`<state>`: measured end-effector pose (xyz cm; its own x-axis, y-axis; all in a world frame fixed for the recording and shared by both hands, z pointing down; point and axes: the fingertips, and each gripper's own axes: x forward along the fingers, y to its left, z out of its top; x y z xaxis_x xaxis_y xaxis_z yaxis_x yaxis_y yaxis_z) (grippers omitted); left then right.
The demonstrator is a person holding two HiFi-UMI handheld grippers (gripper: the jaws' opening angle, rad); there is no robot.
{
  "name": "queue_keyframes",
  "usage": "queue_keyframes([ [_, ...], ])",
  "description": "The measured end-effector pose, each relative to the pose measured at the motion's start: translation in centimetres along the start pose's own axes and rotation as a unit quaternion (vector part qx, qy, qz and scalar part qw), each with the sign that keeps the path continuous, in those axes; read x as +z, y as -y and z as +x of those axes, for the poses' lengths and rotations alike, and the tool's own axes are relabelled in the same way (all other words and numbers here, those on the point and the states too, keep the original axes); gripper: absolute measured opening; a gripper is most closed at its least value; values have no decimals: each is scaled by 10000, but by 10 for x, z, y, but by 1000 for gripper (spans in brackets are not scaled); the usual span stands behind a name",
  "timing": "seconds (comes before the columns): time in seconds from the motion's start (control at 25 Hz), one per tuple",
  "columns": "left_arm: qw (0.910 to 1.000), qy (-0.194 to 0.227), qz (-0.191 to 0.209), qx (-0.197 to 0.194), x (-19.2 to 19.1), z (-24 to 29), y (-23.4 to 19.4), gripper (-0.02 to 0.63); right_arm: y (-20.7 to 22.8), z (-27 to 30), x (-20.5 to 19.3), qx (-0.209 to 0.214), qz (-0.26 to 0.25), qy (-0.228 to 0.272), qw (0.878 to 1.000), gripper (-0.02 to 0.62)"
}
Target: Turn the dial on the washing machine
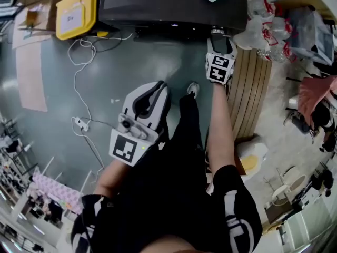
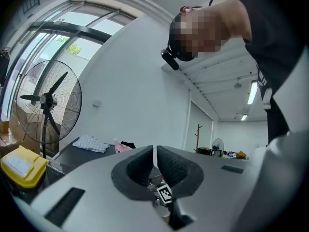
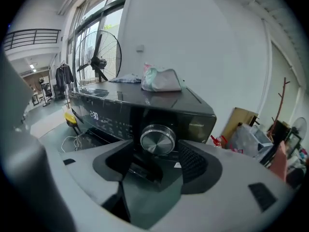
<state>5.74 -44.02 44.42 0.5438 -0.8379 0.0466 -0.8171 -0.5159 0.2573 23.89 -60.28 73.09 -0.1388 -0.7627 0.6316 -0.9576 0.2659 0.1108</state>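
The black washing machine [image 1: 174,4] stands at the top of the head view. Its front panel [image 3: 120,115] carries a lit display and a round silver dial [image 3: 158,140]. My right gripper [image 3: 157,153] is open, one jaw on each side of the dial, and the pads stand clear of its rim. In the head view the right gripper [image 1: 217,34] reaches to the machine's front and hides the dial. My left gripper [image 1: 159,87] hangs back at the person's side, away from the machine. In its own view the left gripper [image 2: 155,154] is shut with nothing between its jaws.
A folded cloth [image 3: 161,80] lies on top of the machine. A yellow bin [image 1: 79,12] sits left of it, and a white cable with a power strip [image 1: 80,123] trails over the floor. A slatted wooden bench [image 1: 253,94] and plastic bags [image 1: 263,30] are on the right. A standing fan [image 3: 99,62] is behind.
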Motion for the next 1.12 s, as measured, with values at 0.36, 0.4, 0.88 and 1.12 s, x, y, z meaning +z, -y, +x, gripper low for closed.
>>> queue_keyframes([
  [0.36,9998,-34,-85,162,-25,31,-4,41,6,44,-8,150,-57,-24,9999,296],
  [0.4,9998,-35,-91,169,-26,33,-3,41,6,44,-7,186,16,-1,9998,295],
  [0.88,9999,-53,-73,109,-36,38,-1,41,11,43,-8,469,1114,100,9926,316],
  [1.12,9999,-90,-60,52,-39,39,0,41,7,47,-6,-436,-827,58,9956,331],
])
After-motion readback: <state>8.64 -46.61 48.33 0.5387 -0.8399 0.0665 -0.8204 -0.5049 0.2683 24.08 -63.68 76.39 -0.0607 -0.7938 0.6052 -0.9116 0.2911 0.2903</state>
